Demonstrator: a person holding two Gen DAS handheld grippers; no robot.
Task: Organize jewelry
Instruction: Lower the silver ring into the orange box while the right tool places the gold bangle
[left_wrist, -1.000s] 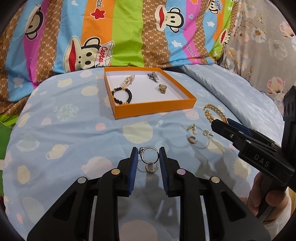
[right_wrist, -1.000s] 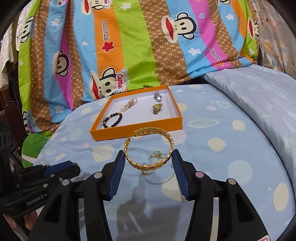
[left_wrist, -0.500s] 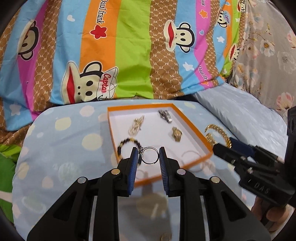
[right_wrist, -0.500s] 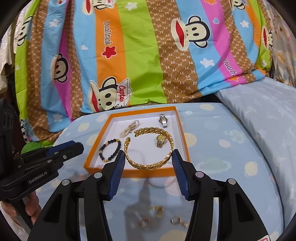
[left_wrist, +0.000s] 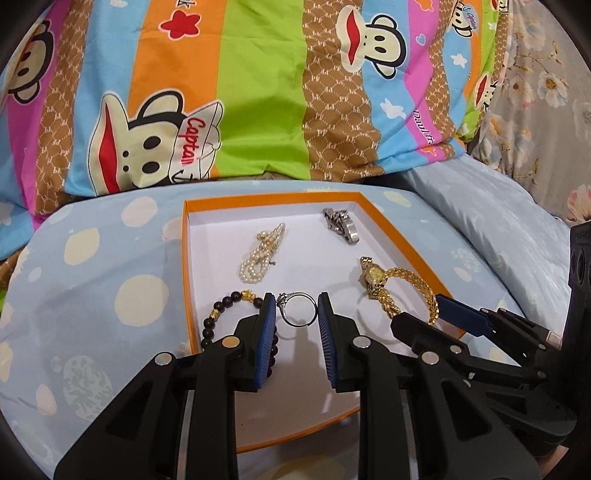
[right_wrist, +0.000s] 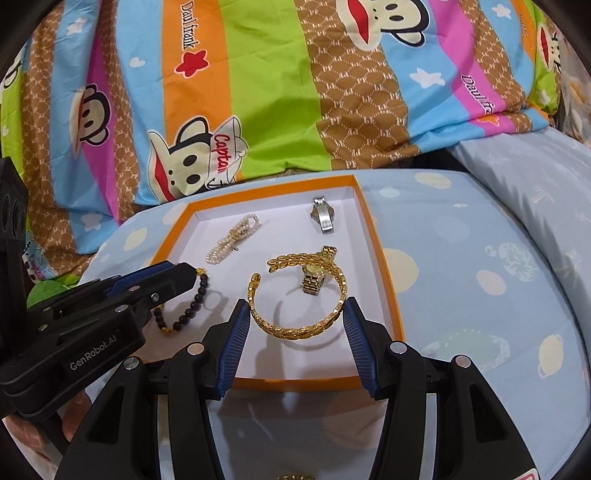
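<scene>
An orange tray with a white floor (left_wrist: 192, 258) (right_wrist: 384, 266) lies on the spotted blue bedsheet. My left gripper (left_wrist: 295, 314) is shut on a silver ring (left_wrist: 300, 309) and holds it over the tray's near part. My right gripper (right_wrist: 297, 325) is shut on a gold leaf bangle (right_wrist: 295, 328), also over the tray, and shows in the left wrist view (left_wrist: 417, 314). In the tray lie a pearl bracelet (left_wrist: 260, 254) (right_wrist: 231, 240), a black bead bracelet (left_wrist: 218, 317) (right_wrist: 192, 310), a silver piece (left_wrist: 341, 225) (right_wrist: 323, 218) and a gold watch (left_wrist: 373, 277) (right_wrist: 314, 280).
A striped cartoon-monkey quilt (left_wrist: 258, 92) rises behind the tray. A pale blue pillow (left_wrist: 498, 240) lies at the right. A small gold piece (right_wrist: 295, 477) shows on the sheet at the bottom edge of the right wrist view.
Both grippers have moved forward from the loose jewelry on the sheet to over the tray, carrying the ring and the bangle. The tray looks much nearer now.
</scene>
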